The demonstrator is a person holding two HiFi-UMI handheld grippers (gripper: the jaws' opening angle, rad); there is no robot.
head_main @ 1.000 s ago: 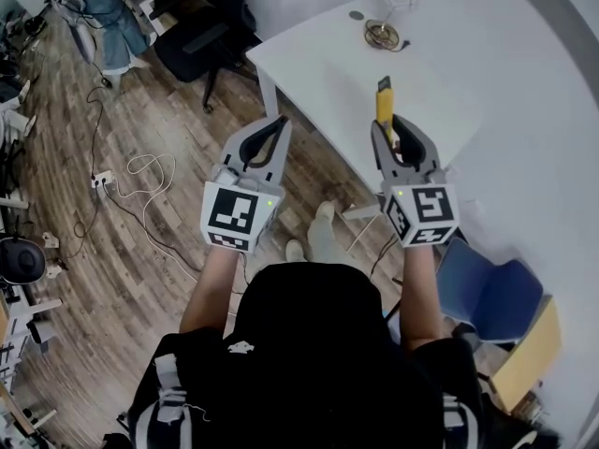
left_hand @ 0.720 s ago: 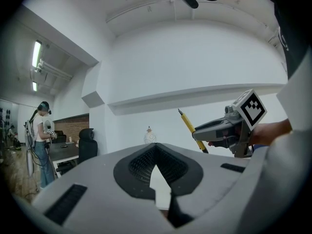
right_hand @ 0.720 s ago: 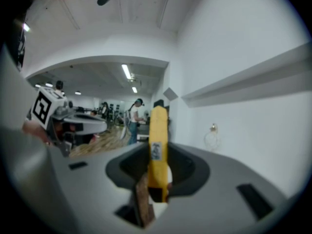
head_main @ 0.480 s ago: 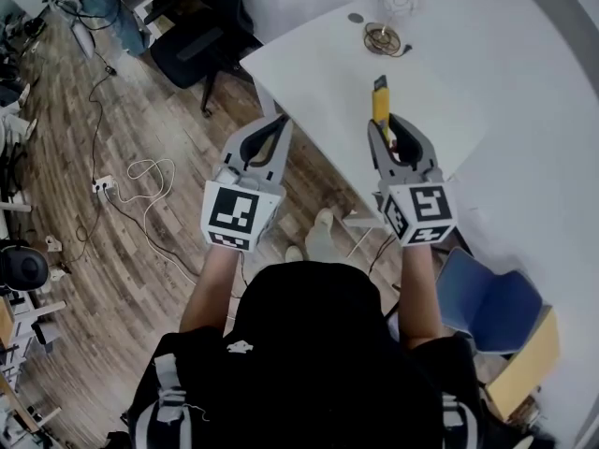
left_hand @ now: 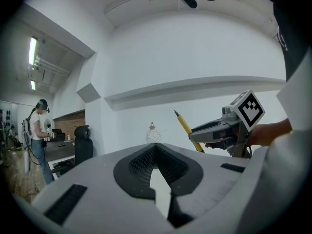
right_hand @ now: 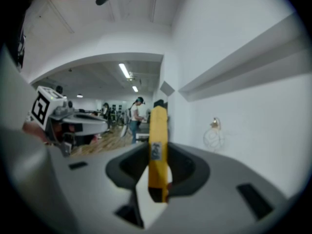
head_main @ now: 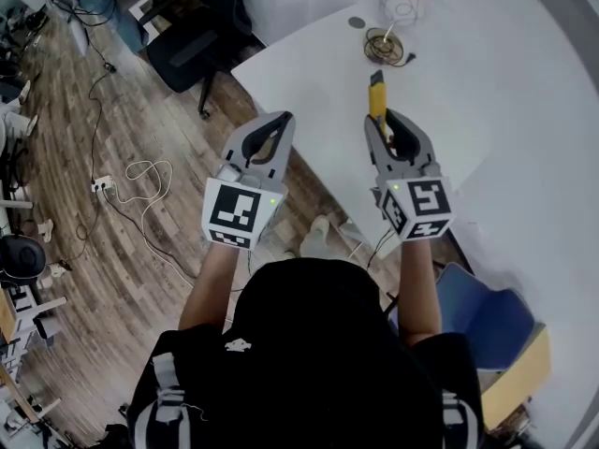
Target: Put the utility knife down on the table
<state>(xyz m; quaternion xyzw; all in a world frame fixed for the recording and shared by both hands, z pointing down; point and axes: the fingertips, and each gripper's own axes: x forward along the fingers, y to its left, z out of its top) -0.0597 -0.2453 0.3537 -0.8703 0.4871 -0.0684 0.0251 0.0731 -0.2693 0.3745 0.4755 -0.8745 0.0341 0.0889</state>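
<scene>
My right gripper (head_main: 382,123) is shut on a yellow utility knife (head_main: 376,97). The knife sticks out forward past the jaw tips, above the near part of the white table (head_main: 468,92). In the right gripper view the knife (right_hand: 157,126) stands upright between the pads of the right gripper (right_hand: 157,156). My left gripper (head_main: 281,122) hovers at the table's near-left edge, its jaws shut on nothing. In the left gripper view the left gripper (left_hand: 155,147) has its tips together, and the knife (left_hand: 186,129) shows at the right.
A brass and wire ornament (head_main: 386,37) and a wire globe (head_main: 402,3) sit at the table's far end. A black office chair (head_main: 192,40) stands left of the table, a blue chair (head_main: 487,307) at the right. Cables (head_main: 140,171) lie on the wooden floor.
Both grippers have moved forward together, further over the table. The knife stays clamped in the right gripper, and the left gripper stays closed.
</scene>
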